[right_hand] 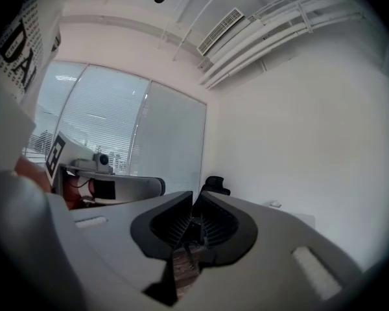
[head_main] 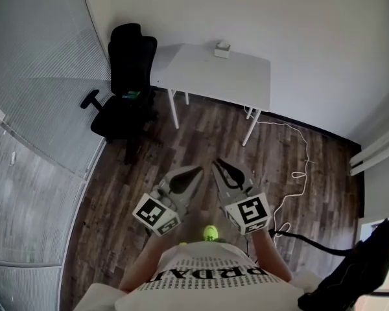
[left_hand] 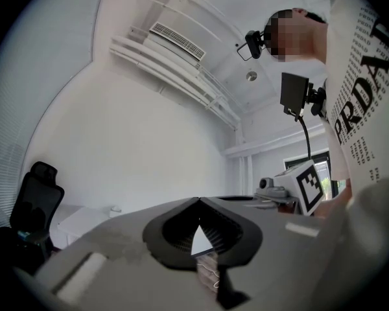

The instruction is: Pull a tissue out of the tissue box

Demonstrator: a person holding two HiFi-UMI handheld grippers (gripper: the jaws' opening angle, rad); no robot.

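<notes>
over the floor point(head_main: 181, 135), left gripper point(head_main: 198, 170) and right gripper point(head_main: 216, 163) point level at the counter point(head_main: 207, 76).
left jaws closed, right jaws barely apart and empty; tissue box point(head_main: 222, 48) on the counter's far edge, chair point(head_main: 126, 89) beside.

Tissue box point(head_main: 222, 48) sits on the table point(head_main: 207, 76) at the far wall point(head_main: 279, 18). Chair point(head_main: 126, 89) is left of it, cable point(head_main: 303, 167) right.

The floor point(head_main: 201, 141) is dark wood-look plank, grain visible, low sheen; table point(head_main: 201, 70): smooth matt white top, white painted legs; chair point(head_main: 126, 76): black, matt, cloth-like upholstery; left gripper point(left_hand: 198, 199) and right gripper point(right_hand: 193, 196): matt grey plastic shells, black ribbed pads point(right_hand: 172, 224); marker cubes point(head_main: 157, 214): matt black-and-white print; blinds point(head_main: 26, 76): finely ribbed, pale grey; wall point(head_main: 298, 31): matt white.
</notes>
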